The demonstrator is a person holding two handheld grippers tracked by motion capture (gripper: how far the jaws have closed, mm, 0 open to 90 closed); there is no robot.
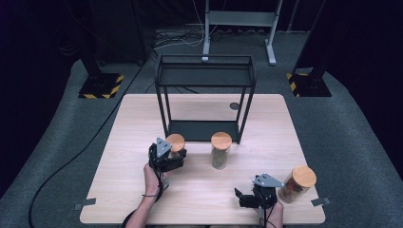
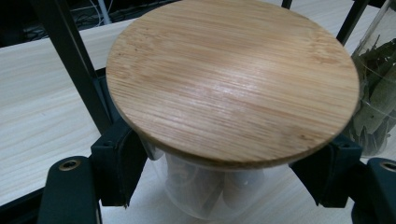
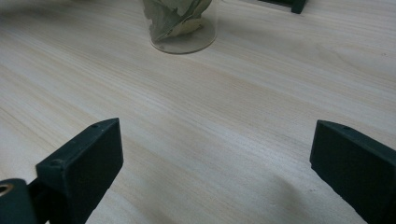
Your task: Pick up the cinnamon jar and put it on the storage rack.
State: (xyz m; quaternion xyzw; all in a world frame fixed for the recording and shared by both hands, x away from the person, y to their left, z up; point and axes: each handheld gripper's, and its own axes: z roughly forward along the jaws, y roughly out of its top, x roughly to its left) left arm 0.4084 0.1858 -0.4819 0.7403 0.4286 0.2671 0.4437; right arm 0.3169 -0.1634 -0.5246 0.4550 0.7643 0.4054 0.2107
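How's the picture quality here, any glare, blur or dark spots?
High view: table evenly lit, the surroundings nearly black. Left gripper view: soft glare on the bamboo lid, and the glass jar below it is blurred. Right gripper view: fingers out of focus, the leaf jar cropped.

At centre frame the left tool is clamped on a wooden-lidded jar just before a black wire shelf. A second jar stands right of it. The right tool, lower right, rests on the surface beside a third jar.
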